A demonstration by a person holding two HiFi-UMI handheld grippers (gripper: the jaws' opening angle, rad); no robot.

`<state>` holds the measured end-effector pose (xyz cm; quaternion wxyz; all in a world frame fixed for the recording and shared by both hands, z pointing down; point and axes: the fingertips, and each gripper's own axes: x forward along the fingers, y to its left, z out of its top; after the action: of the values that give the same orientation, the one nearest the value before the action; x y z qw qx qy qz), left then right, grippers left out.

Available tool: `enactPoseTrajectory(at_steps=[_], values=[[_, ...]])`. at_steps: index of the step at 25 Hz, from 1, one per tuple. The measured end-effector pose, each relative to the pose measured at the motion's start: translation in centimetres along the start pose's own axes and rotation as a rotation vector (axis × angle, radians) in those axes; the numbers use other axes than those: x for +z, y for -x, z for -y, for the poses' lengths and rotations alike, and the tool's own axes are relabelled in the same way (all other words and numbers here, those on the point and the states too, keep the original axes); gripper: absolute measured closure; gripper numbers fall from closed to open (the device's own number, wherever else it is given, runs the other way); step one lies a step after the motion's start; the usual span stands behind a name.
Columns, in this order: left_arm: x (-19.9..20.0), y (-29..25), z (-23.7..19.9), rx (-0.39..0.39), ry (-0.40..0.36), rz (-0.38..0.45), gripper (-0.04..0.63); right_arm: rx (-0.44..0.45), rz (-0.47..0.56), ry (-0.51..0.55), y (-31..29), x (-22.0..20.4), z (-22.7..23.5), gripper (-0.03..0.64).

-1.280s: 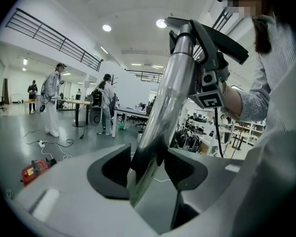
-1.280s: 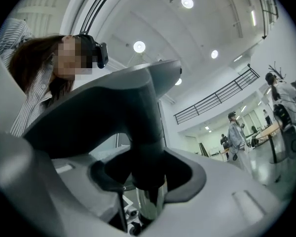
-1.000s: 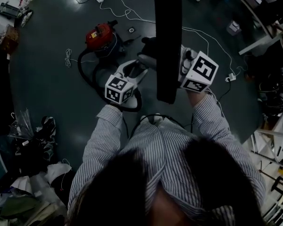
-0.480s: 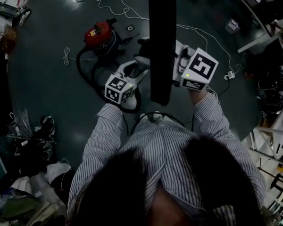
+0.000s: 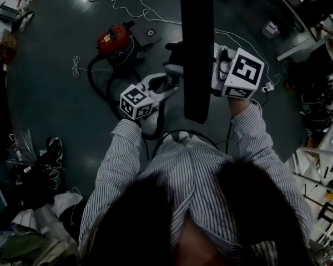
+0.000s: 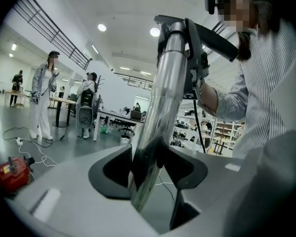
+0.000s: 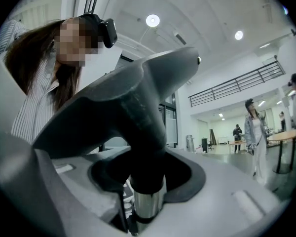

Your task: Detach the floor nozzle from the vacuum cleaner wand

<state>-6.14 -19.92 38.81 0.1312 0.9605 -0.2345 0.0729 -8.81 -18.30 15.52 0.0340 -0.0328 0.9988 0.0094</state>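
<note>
The left gripper (image 6: pixel 148 168) is clamped on the chrome wand (image 6: pixel 160 107). Its two dark pads press the tube from either side, and the tube runs up and away from the jaws. The right gripper (image 7: pixel 140 179) is spread wide yet pinching. Its jaws close around the thick black neck of the floor nozzle (image 7: pixel 133 107), just above the point where that neck meets the wand's shiny end. The nozzle sits on the top end of the wand, not yet detached, and is raised high.

In the head view the nozzle shows as a long black bar crossing in front of both grippers. The left gripper (image 5: pixel 169 87) is further down the wand than the right gripper (image 5: pixel 210 73), which sits at the wand's top end. Below the wand, on the floor (image 5: pixel 55 93), stands the red vacuum canister (image 5: pixel 114 40). Its black hose (image 5: pixel 94 79) loops from it toward the wand.
</note>
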Motion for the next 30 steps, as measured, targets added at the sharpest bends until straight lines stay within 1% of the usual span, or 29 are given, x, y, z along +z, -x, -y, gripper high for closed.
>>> enactPoseTrajectory(at_steps=[1, 4, 7, 10, 13, 14, 16, 21, 22, 24, 25, 26, 28, 30], values=[[0.2, 0.0, 0.0, 0.014, 0.008, 0.017, 0.39, -0.026, 0.007, -0.01, 0.1, 0.2, 0.3, 0.443], [0.6, 0.1, -0.5, 0.096, 0.012, 0.053, 0.391, -0.107, 0.013, -0.042, 0.4, 0.5, 1.3, 0.445], [0.6, 0.2, -1.0, 0.159, -0.018, 0.045, 0.394, -0.178, 0.0, -0.064, 0.8, 0.3, 2.1, 0.445], [0.4, 0.1, -1.4, 0.216, -0.031, 0.031, 0.396, -0.256, -0.021, -0.093, 1.1, -0.1, 3.0, 0.445], [0.0, 0.0, -1.5, 0.238, -0.026, 0.023, 0.397, -0.323, -0.04, -0.123, 1.3, -0.5, 3.6, 0.445], [-0.1, -0.1, -1.4, 0.228, -0.022, 0.024, 0.397, -0.327, -0.043, -0.127, 1.4, -0.5, 3.6, 0.445], [-0.1, -0.3, -0.8, 0.191, -0.018, 0.032, 0.397, -0.291, -0.043, -0.12, 1.5, -0.4, 3.1, 0.445], [0.1, -0.6, 0.7, 0.092, -0.022, 0.054, 0.397, -0.125, -0.024, -0.075, 1.8, 0.3, 0.9, 0.445], [-0.3, -0.7, 1.1, 0.066, -0.029, 0.036, 0.397, -0.098, 0.002, -0.069, 2.1, 1.0, 0.7, 0.445], [-2.5, -0.6, 1.9, 0.03, -0.063, -0.059, 0.397, -0.077, 0.094, -0.083, 3.3, 3.4, 1.2, 0.446], [-3.8, -0.4, 2.0, 0.04, -0.08, -0.105, 0.399, -0.081, 0.128, -0.098, 4.0, 4.7, 1.8, 0.446], [-4.8, -0.2, 1.9, 0.067, -0.086, -0.129, 0.397, -0.092, 0.135, -0.1, 4.7, 5.5, 2.5, 0.445], [-5.5, 0.2, 1.6, 0.119, -0.075, -0.14, 0.394, -0.137, 0.094, -0.068, 5.7, 5.4, 3.4, 0.446], [-5.6, 0.2, 1.3, 0.145, -0.077, -0.161, 0.393, -0.188, 0.054, -0.081, 6.0, 4.0, 4.0, 0.445]])
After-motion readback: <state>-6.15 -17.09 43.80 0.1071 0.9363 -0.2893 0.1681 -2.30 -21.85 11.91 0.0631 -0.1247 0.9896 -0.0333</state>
